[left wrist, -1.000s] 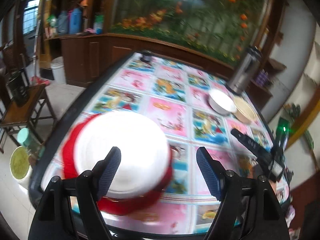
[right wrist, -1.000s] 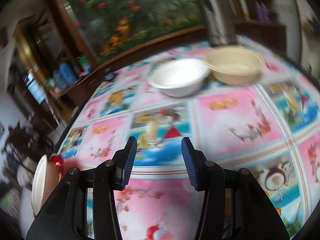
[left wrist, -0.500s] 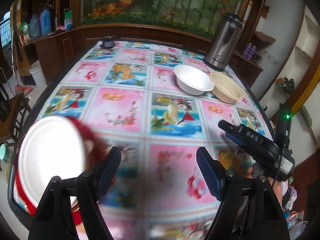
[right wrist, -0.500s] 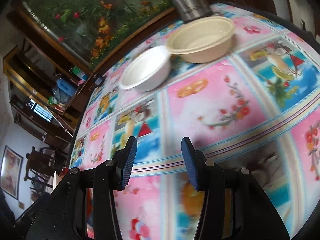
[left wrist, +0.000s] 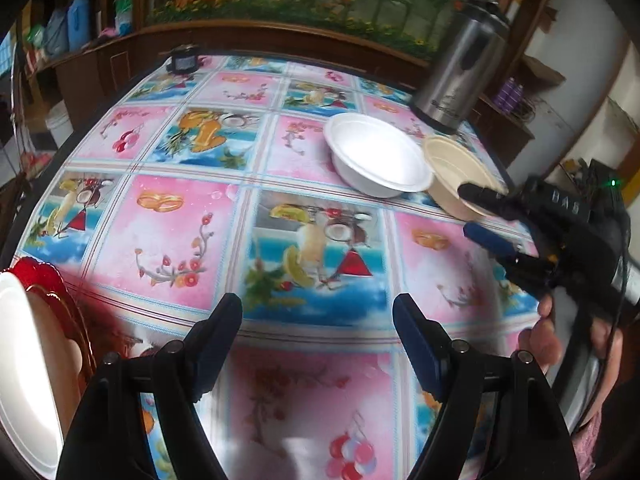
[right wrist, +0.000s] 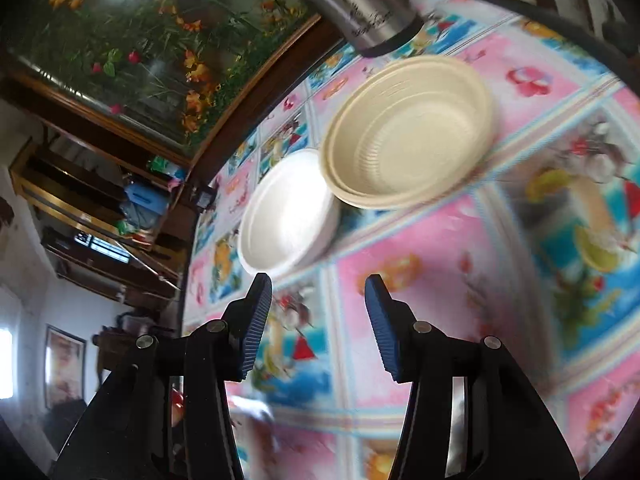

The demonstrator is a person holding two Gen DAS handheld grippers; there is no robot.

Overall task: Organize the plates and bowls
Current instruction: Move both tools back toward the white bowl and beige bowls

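A white bowl [left wrist: 376, 156] and a beige ribbed bowl [left wrist: 456, 176] sit side by side on the table's far right; both also show in the right wrist view, white [right wrist: 286, 216] and beige [right wrist: 408, 132]. A white plate [left wrist: 24, 380] lies on a red plate [left wrist: 52, 284] at the near left edge. My left gripper [left wrist: 318, 344] is open and empty above the table's near middle. My right gripper [right wrist: 318, 320] is open and empty, close in front of the two bowls; it shows in the left wrist view [left wrist: 480, 216] beside the beige bowl.
A steel thermos [left wrist: 460, 76] stands right behind the bowls. A small dark jar [left wrist: 184, 60] sits at the far left edge. The colourful patterned tablecloth [left wrist: 168, 232] covers the table. Wooden cabinets and a flower mural lie behind.
My left gripper has swung right, off the stacked white and red plates, which now lie at the left edge. My right gripper has moved closer to the two bowls.
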